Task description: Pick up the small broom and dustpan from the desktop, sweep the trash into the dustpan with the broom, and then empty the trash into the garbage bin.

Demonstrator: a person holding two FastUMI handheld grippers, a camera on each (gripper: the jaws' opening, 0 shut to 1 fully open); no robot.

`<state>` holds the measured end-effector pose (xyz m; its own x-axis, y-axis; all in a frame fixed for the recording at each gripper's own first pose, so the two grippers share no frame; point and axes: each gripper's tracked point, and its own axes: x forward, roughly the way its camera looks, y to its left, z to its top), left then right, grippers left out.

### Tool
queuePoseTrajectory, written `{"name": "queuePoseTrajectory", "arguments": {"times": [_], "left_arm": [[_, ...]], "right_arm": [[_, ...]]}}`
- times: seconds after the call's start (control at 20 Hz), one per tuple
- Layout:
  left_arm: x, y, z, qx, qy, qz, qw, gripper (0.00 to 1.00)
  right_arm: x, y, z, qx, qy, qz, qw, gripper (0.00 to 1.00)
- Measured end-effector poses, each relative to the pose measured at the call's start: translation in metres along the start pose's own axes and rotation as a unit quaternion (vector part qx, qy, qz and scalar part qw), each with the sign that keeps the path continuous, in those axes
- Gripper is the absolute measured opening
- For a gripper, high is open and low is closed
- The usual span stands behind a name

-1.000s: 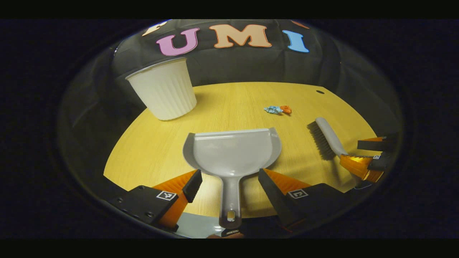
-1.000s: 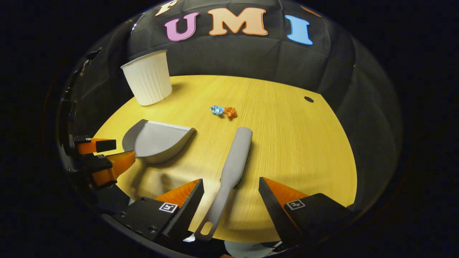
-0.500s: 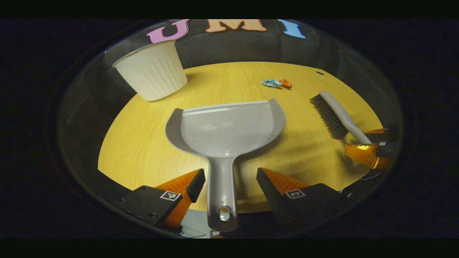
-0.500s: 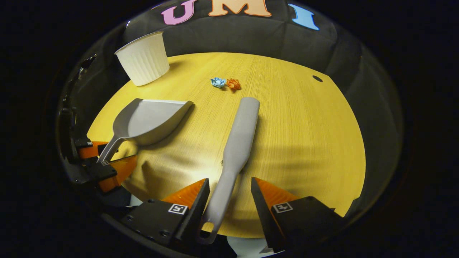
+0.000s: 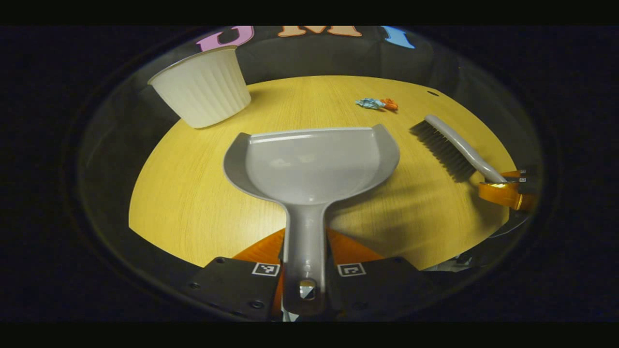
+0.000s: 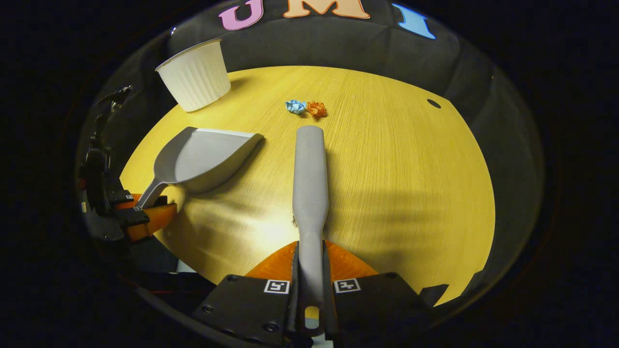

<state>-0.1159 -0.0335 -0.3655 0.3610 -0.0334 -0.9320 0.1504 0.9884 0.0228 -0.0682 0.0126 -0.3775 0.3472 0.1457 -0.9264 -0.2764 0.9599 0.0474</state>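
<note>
Grey plastic dustpan (image 5: 309,164): lying on yellow wooden desktop (image 5: 193,203), its handle is sitting btw both fingers of left gripper (image 5: 305,251), jaws closed on it.
Grey small broom w/ dark bristles (image 6: 309,174): handle is being clamped by right gripper (image 6: 309,261), head pointing toward trash.
Trash: blue crumpled paper (image 6: 294,106) & orange crumpled paper (image 6: 316,108), touching, just past broom tip.
White ribbed garbage bin (image 5: 203,89): standing upright at far left of desktop.

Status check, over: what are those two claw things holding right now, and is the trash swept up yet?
Left gripper shut on dustpan handle. Right gripper shut on broom handle. Paper scraps unswept on the desktop, nothing between them and the broom.
</note>
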Motion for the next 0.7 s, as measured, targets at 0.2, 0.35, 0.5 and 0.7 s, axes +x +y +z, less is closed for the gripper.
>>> {"name": "queuePoseTrajectory", "arguments": {"times": [0.2,0.35,0.5,0.7], "left_arm": [[-0.005,-0.007,0.018,0.005,-0.019,-0.036,0.999,0.26],[-0.008,-0.011,0.033,0.033,-0.031,-0.051,0.998,0.24],[-0.005,-0.021,0.051,0.068,-0.036,-0.068,0.995,0.24],[0.009,-0.031,0.075,0.113,-0.040,-0.082,0.989,0.26]], "right_arm": [[-0.009,-0.005,0.010,0.000,-0.017,0.003,1.000,0.13],[-0.021,-0.016,0.027,0.005,-0.030,-0.007,1.000,0.13],[-0.035,-0.045,0.061,0.007,-0.047,-0.027,0.998,0.13],[-0.026,-0.083,0.109,-0.009,-0.053,-0.055,0.997,0.12]]}}
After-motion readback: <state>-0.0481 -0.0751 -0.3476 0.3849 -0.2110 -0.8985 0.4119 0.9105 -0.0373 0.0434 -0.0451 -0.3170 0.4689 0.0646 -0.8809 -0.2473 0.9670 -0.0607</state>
